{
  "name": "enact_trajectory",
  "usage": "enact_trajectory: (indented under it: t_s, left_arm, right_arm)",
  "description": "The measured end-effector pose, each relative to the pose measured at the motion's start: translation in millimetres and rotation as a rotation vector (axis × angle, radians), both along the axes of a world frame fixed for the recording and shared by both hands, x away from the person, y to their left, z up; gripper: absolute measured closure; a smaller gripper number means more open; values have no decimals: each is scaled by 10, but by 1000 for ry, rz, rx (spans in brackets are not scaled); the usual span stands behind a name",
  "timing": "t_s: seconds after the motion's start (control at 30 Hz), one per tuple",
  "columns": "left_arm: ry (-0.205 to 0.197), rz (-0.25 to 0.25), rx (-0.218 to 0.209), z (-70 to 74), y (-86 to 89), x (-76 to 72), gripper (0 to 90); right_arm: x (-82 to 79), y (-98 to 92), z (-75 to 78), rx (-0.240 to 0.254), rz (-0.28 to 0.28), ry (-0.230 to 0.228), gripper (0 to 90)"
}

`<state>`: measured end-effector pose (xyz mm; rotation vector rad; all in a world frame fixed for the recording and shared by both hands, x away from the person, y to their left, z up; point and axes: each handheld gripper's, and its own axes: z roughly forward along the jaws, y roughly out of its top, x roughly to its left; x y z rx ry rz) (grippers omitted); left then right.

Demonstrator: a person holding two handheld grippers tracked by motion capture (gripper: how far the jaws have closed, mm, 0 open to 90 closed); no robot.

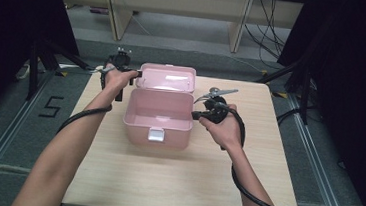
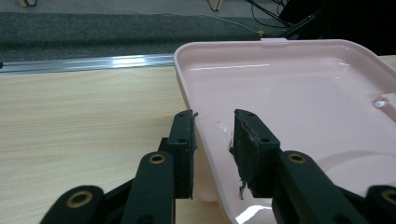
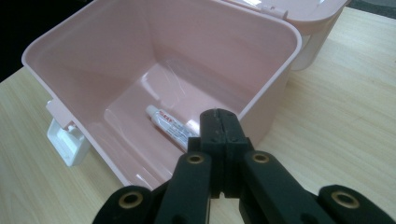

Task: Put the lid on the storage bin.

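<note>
Black jaws of the right gripper [image 3: 219, 122] stand pressed together with nothing between them, poised at the near right rim of the box [image 3: 275, 93]. Just beyond and below the tips, a tube [image 3: 169, 125] lies flat on the box floor, its long axis running diagonally away from the jaws toward the far left. The right gripper is the nearer one to it. The left gripper [image 2: 214, 140] straddles the edge of the open lid [image 2: 299, 93], jaws part closed on either side of the rim; contact cannot be confirmed.
</note>
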<state>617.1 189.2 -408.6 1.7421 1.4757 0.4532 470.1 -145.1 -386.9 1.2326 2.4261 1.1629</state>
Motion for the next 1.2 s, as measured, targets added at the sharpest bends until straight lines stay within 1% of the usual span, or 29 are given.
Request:
enact_trajectory:
  t_s: [0.03,0.1,0.17,0.23,0.3,0.37,0.4,0.43,0.47,0.5,0.57,0.6,0.63,0.67,0.7,0.73,0.77,0.8,0.83,0.87,0.9,0.93,0.97,1.0,1.03,1.1,1.17,1.2]
  left_arm:
    - [-1,2,-2,-7,0,3,682]
    - [16,3,3,-10,8,8,683]
    - [7,5,-2,-32,8,17,685]
    - [21,5,2,-32,4,25,688]
    - [13,3,3,-44,-3,34,691]
    - [20,10,-2,-51,-19,39,693]
    - [25,3,6,-50,-17,44,697]
    - [26,2,6,-57,-18,46,699]
    - [33,7,2,-61,-28,45,704]
    - [36,6,2,-65,-31,47,707]
    - [41,12,3,-66,-36,50,713]
    - [43,16,3,-67,-38,52,717]
    - [47,19,0,-70,-43,55,721]
    - [51,18,4,-74,-43,58,724]
    - [61,20,4,-78,-46,61,729]
    - [67,18,8,-80,-46,64,735]
    - [68,23,5,-82,-52,66,741]
    - [65,18,12,-82,-52,72,749]
    - [70,26,8,-78,-63,69,754]
    - [70,27,15,-73,-65,71,760]
    - [71,29,16,-71,-64,73,769]
    - [74,35,10,-72,-66,76,777]
    - [76,29,16,-70,-55,81,783]
    - [77,36,15,-68,-54,81,793]
    - [80,38,17,-64,-52,82,809]
    - [82,51,16,-55,-60,79,823]
    - [87,57,26,-44,-71,77,832]
    - [86,64,25,-42,-79,78,835]
  right_arm:
    - [1,-2,-3,2,3,-4,900]
    - [2,-5,-10,3,10,-3,900]
    - [4,-9,-10,0,12,-6,900]
    - [2,-9,-6,-4,8,-10,900]
    - [-13,12,0,6,-3,15,900]
    - [-10,25,-9,13,0,5,900]
    - [-17,27,-3,6,-6,20,900]
    - [0,18,-7,-5,22,-1,900]
    - [-19,38,-8,12,7,17,900]
    - [-7,35,-16,9,23,-4,900]
    - [-8,35,-21,12,24,-5,900]
    - [-2,40,-38,24,24,-21,900]
    - [-1,28,-29,10,35,-18,900]
    - [2,29,-35,14,39,-18,900]
    - [-6,38,-39,20,30,-8,900]
    - [-17,45,-34,21,21,11,900]
    - [-17,47,-35,19,25,13,900]
    - [-6,45,-43,19,39,-8,900]
    - [-9,47,-41,19,40,-8,900]
    - [-7,58,-58,33,36,-20,900]
    - [-6,49,-52,21,43,-15,900]
    - [-4,44,-55,18,52,-21,900]
    - [-4,40,-57,15,59,-22,900]
    - [-10,49,-64,27,54,-13,900]
    - [-8,44,-62,27,65,-1,900]
    - [2,39,-75,34,73,-8,900]
    - [5,39,-85,34,78,-18,900]
    - [2,51,-97,46,76,-19,900]
